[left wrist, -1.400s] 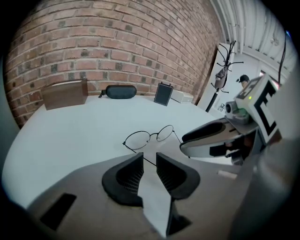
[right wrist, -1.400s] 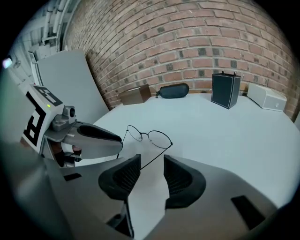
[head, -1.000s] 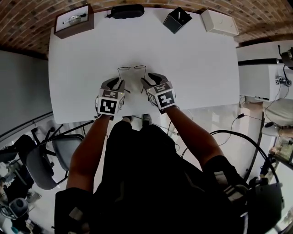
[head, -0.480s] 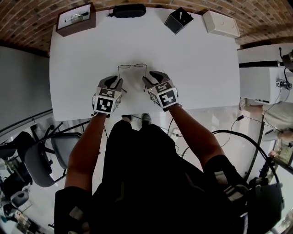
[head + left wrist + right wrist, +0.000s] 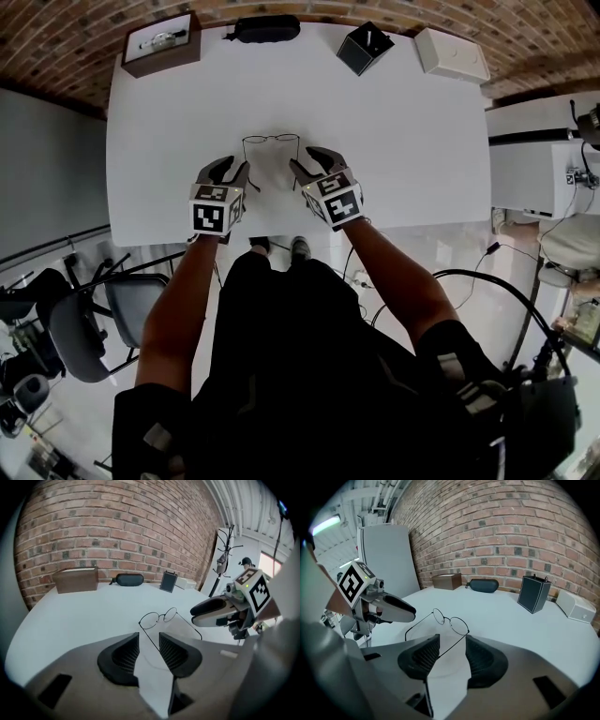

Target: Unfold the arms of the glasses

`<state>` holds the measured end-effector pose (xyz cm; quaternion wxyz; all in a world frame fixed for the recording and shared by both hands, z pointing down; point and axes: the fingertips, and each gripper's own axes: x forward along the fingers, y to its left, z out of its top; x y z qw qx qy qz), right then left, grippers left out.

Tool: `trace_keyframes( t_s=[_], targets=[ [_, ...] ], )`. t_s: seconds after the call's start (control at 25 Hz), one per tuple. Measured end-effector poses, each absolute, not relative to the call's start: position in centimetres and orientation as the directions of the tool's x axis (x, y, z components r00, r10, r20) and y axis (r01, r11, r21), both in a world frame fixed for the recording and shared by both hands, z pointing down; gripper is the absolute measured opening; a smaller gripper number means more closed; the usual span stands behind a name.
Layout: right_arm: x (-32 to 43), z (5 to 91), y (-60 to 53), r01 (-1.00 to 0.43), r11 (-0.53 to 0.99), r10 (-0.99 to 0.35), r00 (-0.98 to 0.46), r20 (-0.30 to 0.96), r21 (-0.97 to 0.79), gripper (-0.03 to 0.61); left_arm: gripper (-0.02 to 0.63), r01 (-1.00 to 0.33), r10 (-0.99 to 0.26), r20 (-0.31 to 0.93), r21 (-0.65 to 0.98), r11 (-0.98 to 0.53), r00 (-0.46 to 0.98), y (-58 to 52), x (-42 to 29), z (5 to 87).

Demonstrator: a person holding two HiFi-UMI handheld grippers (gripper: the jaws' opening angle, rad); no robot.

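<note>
Glasses (image 5: 272, 141), mid-frame: seemingly light, bendable thin wire, best held by arm tips; left gripper (image 5: 230, 170) and right gripper (image 5: 310, 161), jaws just opened, each loosely straddling one arm.

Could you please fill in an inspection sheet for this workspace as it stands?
Surface: white table, no spills seen.
Job's things: glasses rest on the table, both arms unfolded.
Clutter: brown box, black case, dark holder and white box along the far edge.
Grippers: left claw and right claw open, jaws just opened; one glasses arm lies between each pair, unpinched.
Cables: black cable looped on the floor, right.
Surroundings: brick wall, office chair.
</note>
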<state>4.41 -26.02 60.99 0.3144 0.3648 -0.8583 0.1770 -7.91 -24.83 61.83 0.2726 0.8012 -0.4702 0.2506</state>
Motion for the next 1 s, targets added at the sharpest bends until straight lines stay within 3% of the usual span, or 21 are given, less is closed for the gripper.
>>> trace_keyframes(
  t_s=[0.4, 0.68, 1.0],
  targets=[
    [6.3, 54.3, -23.9, -0.732, 0.675, -0.584, -0.604, 0.542, -0.089, 0.136, 0.114, -0.921, -0.773, 0.504, 0.262, -0.289, 0.385, -21.5, -7.8, 54.2],
    [8.0, 48.6, -21.6, -0.718, 0.691, -0.626, -0.651, 0.430, -0.081, 0.046, 0.025, -0.935, -0.836, 0.437, 0.268, -0.233, 0.333, -17.0, -7.1, 50.3],
    [9.7, 45.8, -19.1, -0.744, 0.659, -0.665, -0.647, 0.374, -0.115, 0.020, 0.011, -0.941, -0.873, 0.372, 0.242, -0.236, 0.315, -14.0, -6.2, 46.2]
  ],
)
